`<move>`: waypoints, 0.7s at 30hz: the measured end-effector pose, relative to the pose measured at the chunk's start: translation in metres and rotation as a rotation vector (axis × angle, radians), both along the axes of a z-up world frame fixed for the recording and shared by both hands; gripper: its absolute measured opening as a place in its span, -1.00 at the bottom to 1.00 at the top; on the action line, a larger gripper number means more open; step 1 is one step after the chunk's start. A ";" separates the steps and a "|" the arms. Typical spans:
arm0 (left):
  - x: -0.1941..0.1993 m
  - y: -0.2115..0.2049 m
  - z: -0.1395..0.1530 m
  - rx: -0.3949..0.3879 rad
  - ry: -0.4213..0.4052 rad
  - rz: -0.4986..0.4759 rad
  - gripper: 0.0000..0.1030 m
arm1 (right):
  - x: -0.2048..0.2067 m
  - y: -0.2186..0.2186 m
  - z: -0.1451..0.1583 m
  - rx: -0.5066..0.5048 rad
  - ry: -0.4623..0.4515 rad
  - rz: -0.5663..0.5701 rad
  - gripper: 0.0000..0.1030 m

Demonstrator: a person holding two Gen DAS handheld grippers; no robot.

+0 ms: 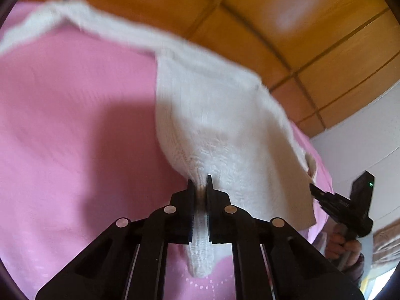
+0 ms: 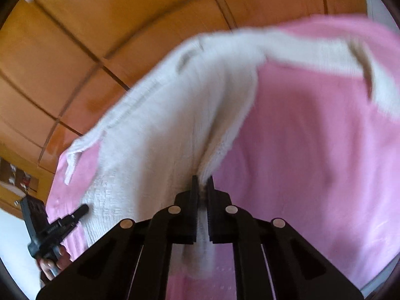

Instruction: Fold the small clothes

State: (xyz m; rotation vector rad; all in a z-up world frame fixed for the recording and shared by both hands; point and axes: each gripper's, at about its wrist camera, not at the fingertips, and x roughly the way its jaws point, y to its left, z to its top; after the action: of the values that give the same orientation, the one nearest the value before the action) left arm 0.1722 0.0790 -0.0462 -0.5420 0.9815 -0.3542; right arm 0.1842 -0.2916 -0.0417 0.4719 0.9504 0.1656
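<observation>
Knit: a white garment point(image 1: 212, 115) hangs between both grippers, above a pink sheet point(image 1: 75, 125), its far end trailing back toward the sheet's far edge.
Left gripper point(image 1: 200, 187): clenched on a pinched ridge of knit; a tongue of fabric pokes out behind the jaws.
Right gripper point(image 2: 202, 185): same story, jaws clamped tight on a bunched edge, cloth squeezed thin between them.
Cross-check: from the left wrist view the right gripper shows at the far right, by the garment's lower corner; a hand point(image 1: 345, 245) wraps its handle.
Weight: looks light, draping freely from the two grips.
Stiffness: none to speak of, I'd say; soft, floppy, sagging wherever unsupported.
Surface: fuzzy ribbed knit, likely grippy, not slippery; stretch is the risk, not slip.
Fragility: won't break, though a hard tug could pull the stitches out of shape.
Where to hold: edges and corners, one per gripper, so the panel spreads flat.
Backdrop: wooden floor point(image 1: 300, 37) beyond the sheet.
</observation>
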 end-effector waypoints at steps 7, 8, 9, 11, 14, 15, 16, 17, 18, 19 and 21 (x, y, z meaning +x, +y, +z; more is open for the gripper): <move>-0.050 0.056 0.054 0.048 -0.130 0.057 -0.94 | -0.058 -0.026 0.075 -0.055 -0.170 0.018 -0.91; -0.059 0.060 0.055 0.059 -0.132 0.060 -0.94 | -0.070 -0.028 0.077 -0.076 -0.176 0.025 -0.91; -0.069 0.064 0.054 0.061 -0.127 0.065 -0.94 | -0.083 -0.031 0.076 -0.097 -0.173 0.029 -0.91; -0.097 0.072 0.043 0.040 -0.089 0.075 -0.94 | -0.102 -0.039 0.065 -0.128 -0.144 0.019 -0.91; -0.133 0.071 0.019 0.057 -0.021 0.079 -0.94 | -0.131 -0.055 0.023 -0.118 -0.030 0.001 -0.91; -0.143 0.071 0.009 0.051 0.008 0.080 -0.94 | -0.133 -0.056 0.012 -0.119 -0.002 -0.006 -0.91; -0.151 0.067 -0.002 0.049 0.044 0.082 -0.94 | -0.139 -0.058 -0.007 -0.122 0.047 -0.019 -0.92; -0.155 0.062 -0.012 0.048 0.070 0.077 -0.94 | -0.143 -0.059 -0.023 -0.130 0.088 -0.031 -0.92; -0.155 0.058 -0.015 0.054 0.079 0.074 -0.94 | -0.146 -0.061 -0.038 -0.135 0.122 -0.047 -0.92; -0.154 0.054 -0.019 0.071 0.082 0.082 -0.94 | -0.150 -0.064 -0.047 -0.139 0.145 -0.061 -0.92; -0.144 0.052 -0.017 0.058 0.083 0.067 -0.92 | -0.152 -0.072 -0.054 -0.135 0.163 -0.083 -0.92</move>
State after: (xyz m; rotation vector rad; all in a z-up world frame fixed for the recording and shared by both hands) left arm 0.0285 0.1313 -0.0636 -0.5395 1.0480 -0.2440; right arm 0.0320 -0.3633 -0.0954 0.4037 1.0918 -0.0131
